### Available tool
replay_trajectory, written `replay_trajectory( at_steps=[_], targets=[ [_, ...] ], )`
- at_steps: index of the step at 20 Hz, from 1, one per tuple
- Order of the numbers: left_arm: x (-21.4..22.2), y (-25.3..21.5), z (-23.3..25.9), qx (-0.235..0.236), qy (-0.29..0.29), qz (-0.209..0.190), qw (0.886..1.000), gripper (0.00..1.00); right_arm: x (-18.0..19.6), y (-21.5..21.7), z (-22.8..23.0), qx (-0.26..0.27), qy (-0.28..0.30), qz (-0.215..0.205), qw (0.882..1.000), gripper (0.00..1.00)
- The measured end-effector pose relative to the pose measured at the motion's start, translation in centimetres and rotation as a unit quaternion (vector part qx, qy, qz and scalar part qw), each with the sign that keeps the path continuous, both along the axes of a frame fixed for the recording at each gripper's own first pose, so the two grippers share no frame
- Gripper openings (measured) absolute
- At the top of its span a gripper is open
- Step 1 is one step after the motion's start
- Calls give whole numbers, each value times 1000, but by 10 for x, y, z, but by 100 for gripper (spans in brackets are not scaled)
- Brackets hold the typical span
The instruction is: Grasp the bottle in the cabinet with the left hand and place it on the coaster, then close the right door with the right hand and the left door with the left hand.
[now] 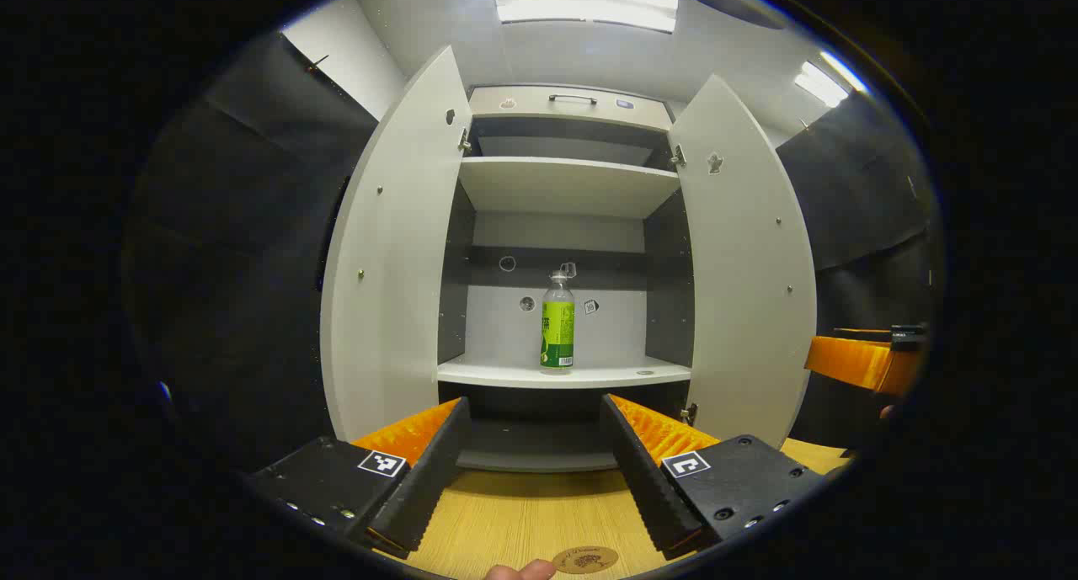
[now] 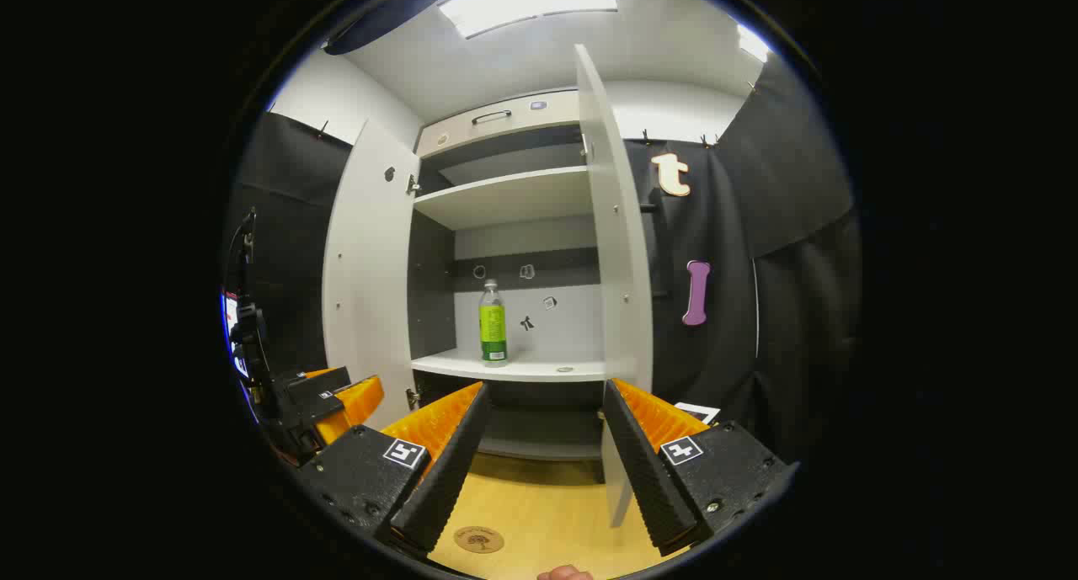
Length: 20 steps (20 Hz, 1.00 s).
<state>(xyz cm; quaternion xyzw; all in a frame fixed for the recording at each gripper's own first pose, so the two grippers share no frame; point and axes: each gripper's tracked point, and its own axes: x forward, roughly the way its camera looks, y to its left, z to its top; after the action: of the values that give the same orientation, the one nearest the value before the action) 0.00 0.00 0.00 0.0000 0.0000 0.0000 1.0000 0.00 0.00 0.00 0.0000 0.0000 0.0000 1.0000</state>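
A clear bottle with a green label (image 1: 557, 323) stands upright on the cabinet's lower shelf (image 1: 564, 373), also seen as the bottle (image 2: 493, 324) in the right gripper view. Both cabinet doors, the left door (image 1: 383, 260) and the right door (image 1: 745, 260), stand wide open. A round brown coaster (image 1: 585, 559) lies on the wooden table near me; the coaster (image 2: 478, 539) lies low between the right fingers. My left gripper (image 1: 530, 470) is open, well short of the cabinet. My right gripper (image 2: 539, 462) is open too, near the right door's edge (image 2: 619, 252).
The wooden tabletop (image 1: 522, 513) runs up to the cabinet's base. An upper shelf (image 1: 568, 184) and a drawer with a handle (image 1: 573, 99) sit above. The other gripper (image 2: 337, 403) shows at the left of the right gripper view. Black cloth walls flank the cabinet.
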Motion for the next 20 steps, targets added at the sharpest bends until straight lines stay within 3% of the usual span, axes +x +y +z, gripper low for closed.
replay_trajectory(
  at_steps=[20],
  targets=[
    [0,5,-10,2,10,-3,1000,94,5,4,-5,-7,9,6,1000,83]
  ],
)
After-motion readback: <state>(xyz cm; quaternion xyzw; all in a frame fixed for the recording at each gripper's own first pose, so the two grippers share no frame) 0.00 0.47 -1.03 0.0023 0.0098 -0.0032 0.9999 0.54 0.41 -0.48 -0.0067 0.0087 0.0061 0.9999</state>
